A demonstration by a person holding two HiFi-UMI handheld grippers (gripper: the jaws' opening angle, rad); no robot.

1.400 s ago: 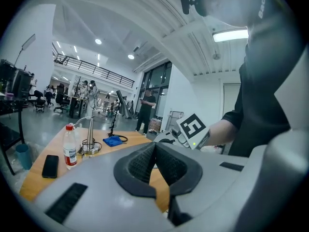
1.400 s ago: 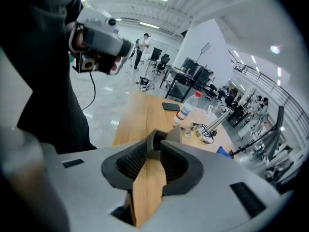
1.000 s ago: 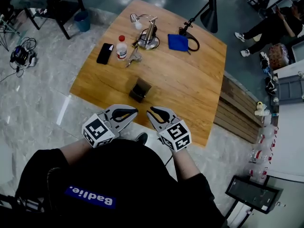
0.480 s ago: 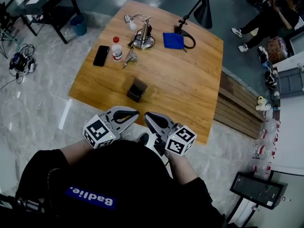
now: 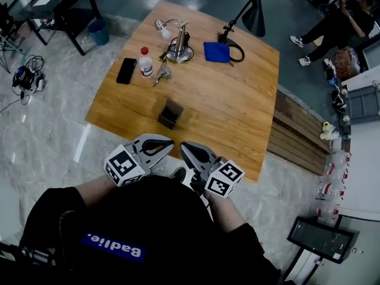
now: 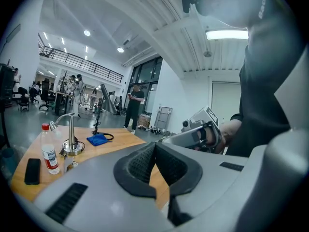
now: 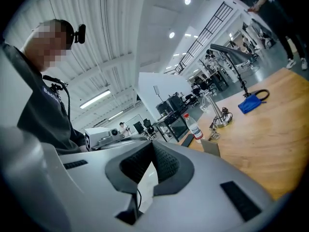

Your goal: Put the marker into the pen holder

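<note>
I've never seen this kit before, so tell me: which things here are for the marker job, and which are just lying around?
For the job: pen holder, left gripper, right gripper (both shut, empty). I cannot pick out the marker.
Lying about: phone, water bottle, desk lamp, blue cloth.

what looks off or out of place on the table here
Nothing stands out. The pen holder and bottle stand upright on the table, nothing is spilled, and the left gripper and right gripper are shut, empty.
</note>
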